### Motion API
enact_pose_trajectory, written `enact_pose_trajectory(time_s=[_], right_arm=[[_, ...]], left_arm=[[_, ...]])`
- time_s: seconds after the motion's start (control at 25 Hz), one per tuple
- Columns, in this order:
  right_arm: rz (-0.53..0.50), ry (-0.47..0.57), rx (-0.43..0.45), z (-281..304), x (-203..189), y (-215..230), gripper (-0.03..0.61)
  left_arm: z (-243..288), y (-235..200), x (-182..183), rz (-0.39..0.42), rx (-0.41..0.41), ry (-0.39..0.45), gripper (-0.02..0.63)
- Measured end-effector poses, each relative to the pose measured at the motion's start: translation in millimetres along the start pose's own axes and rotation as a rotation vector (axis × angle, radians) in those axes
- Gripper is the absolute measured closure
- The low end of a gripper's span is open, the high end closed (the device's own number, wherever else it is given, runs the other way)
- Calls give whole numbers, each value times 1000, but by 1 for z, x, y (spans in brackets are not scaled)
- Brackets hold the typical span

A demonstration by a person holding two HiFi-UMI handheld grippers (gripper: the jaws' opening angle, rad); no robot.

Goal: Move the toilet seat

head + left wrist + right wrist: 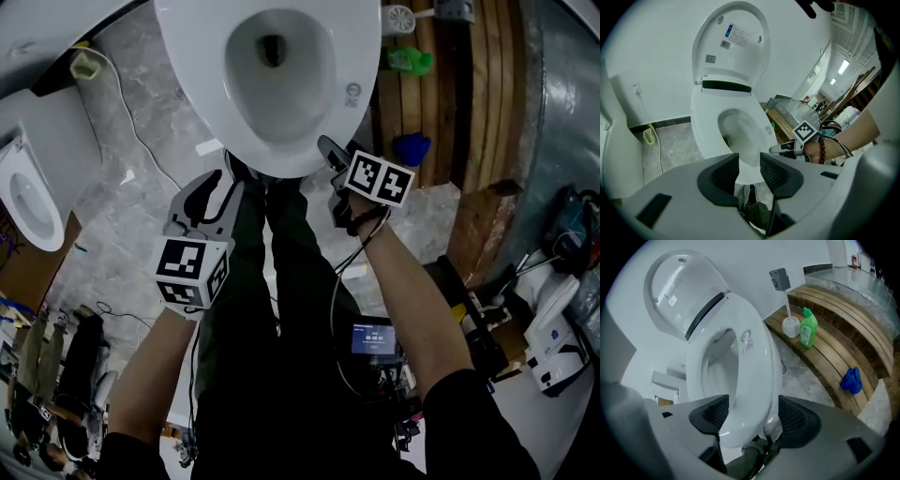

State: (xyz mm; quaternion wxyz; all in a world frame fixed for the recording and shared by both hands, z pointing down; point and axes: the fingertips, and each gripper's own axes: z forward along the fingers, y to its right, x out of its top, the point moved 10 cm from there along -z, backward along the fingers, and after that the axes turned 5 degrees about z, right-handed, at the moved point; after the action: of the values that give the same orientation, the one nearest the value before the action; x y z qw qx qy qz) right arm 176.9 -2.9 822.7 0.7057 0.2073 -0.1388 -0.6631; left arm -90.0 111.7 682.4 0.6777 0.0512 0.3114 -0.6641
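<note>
the toilet seat (192,75) lies flat on the bowl rim, with the lid (736,42) raised upright against the wall behind it. the right gripper (750,408) sits at the seat's front right edge. its jaws are spread wide and straddle the seat rim (757,362), one pad on the inner side and one on the outer side, with neither pad pressing on it. the left gripper (749,161) hovers just in front of the seat's front edge, jaws partly apart with nothing between them.

the toilet bowl (272,66) shows a dark outlet at its bottom. on the wooden slatted platform (834,319), a white brush holder (791,326) carries a toilet brush with its handle upright. a green bottle (808,333) stands just beside the holder.
</note>
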Motion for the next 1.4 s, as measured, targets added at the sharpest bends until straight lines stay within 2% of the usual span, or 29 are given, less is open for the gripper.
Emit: enact_pose_trajectory(time_s=[0.32, 0.48, 0.68, 0.8, 1.0, 1.24, 1.4], right_arm=[[71, -59, 82, 14, -5, -2, 259], [70, -68, 84, 5, -3, -4, 259], [129, -47, 101, -9, -4, -8, 259], [173, -28, 116, -24, -4, -8, 261], [235, 2, 207, -60, -8, -17, 261], [239, -14, 283, -100, -6, -35, 261], [254, -14, 329, -124, -2, -49, 261]], left_arm=[[1, 2, -6, -28, -20, 4, 466], [-5, 12, -8, -20, -43, -1, 466], [-10, 17, -7, -26, -47, 0, 465], [-12, 21, -2, -25, -51, 13, 466], [-21, 24, 8, -36, -44, 37, 466], [-53, 30, 16, -33, -52, 57, 466], [-77, 31, 13, -40, -30, 53, 466]])
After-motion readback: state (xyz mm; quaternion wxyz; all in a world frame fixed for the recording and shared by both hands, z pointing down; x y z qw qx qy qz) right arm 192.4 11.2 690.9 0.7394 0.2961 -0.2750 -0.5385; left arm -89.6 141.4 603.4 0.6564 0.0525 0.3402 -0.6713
